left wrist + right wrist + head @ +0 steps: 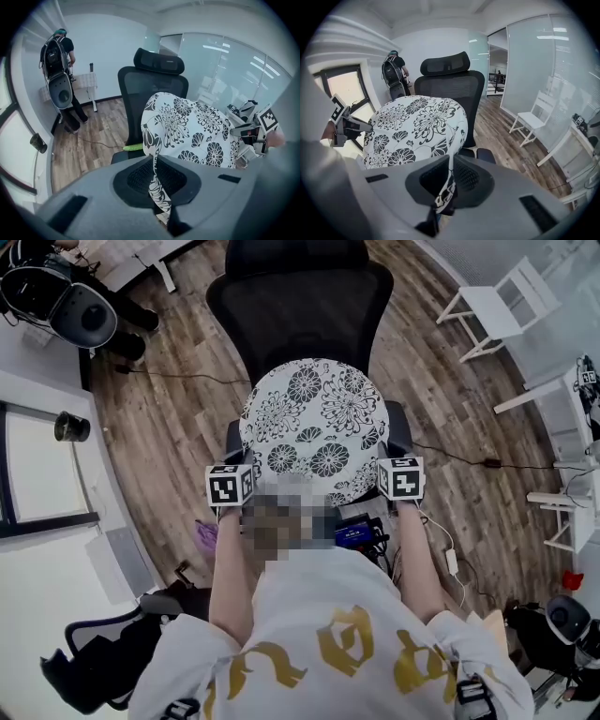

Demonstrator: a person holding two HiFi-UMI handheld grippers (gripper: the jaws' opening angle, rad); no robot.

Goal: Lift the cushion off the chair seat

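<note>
Behind cushion: chair backrest; floor open both sides.

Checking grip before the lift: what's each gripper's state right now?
Left gripper: shut on the cushion edge.
Right gripper: shut on the cushion edge.

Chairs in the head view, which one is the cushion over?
The mesh office chair at top centre: the cushion covers its seat. The white chair, upper right, and the black chair, lower left, stand clear.
</note>
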